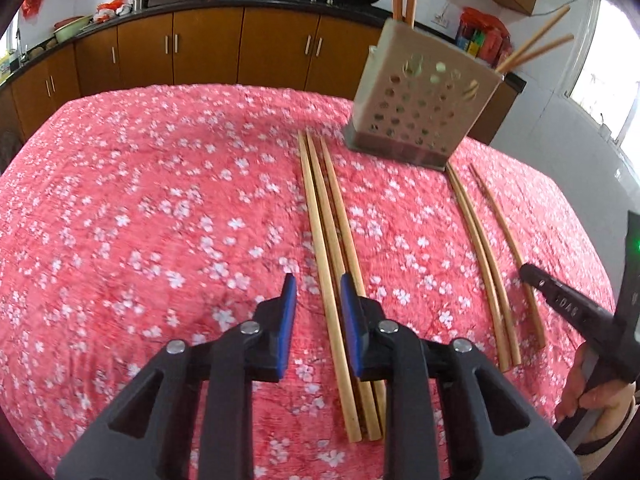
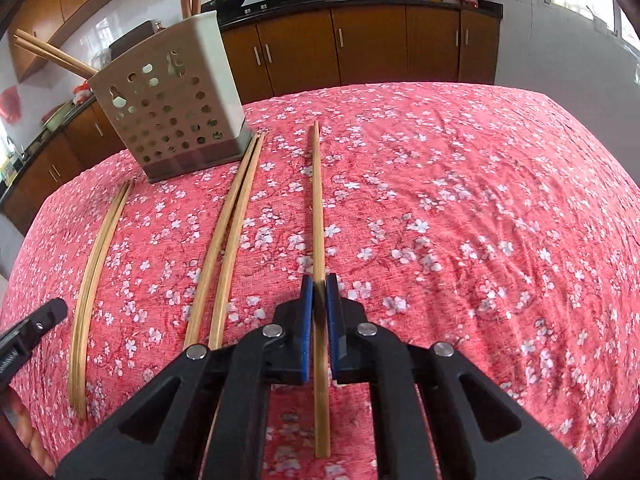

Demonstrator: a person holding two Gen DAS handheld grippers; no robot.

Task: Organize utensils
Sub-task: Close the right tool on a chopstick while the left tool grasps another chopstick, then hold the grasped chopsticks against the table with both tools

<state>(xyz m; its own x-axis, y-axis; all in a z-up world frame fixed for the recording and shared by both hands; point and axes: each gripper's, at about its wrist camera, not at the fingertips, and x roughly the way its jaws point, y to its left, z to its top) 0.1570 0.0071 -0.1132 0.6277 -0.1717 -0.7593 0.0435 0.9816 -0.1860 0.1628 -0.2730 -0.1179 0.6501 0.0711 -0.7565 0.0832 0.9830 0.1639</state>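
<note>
Three wooden chopsticks (image 1: 328, 220) lie side by side on the red flowered tablecloth (image 1: 160, 200). My left gripper (image 1: 317, 280) hangs low over their near ends, jaws open, the leftmost stick lying between the blue pads untouched. My right gripper (image 2: 319, 280) is shut on a single chopstick (image 2: 317, 200) that lies lengthwise on the cloth. A pair of chopsticks (image 2: 232, 216) lies just to its left. The beige perforated utensil holder (image 1: 424, 108) (image 2: 168, 108) stands at the far side with several chopsticks in it.
Brown kitchen cabinets (image 1: 208, 48) with a dark counter and two woks run along the back wall. A window (image 1: 608, 80) is at the right. The right gripper's finger (image 1: 532, 276) and a hand (image 1: 592, 392) show at the left view's right edge.
</note>
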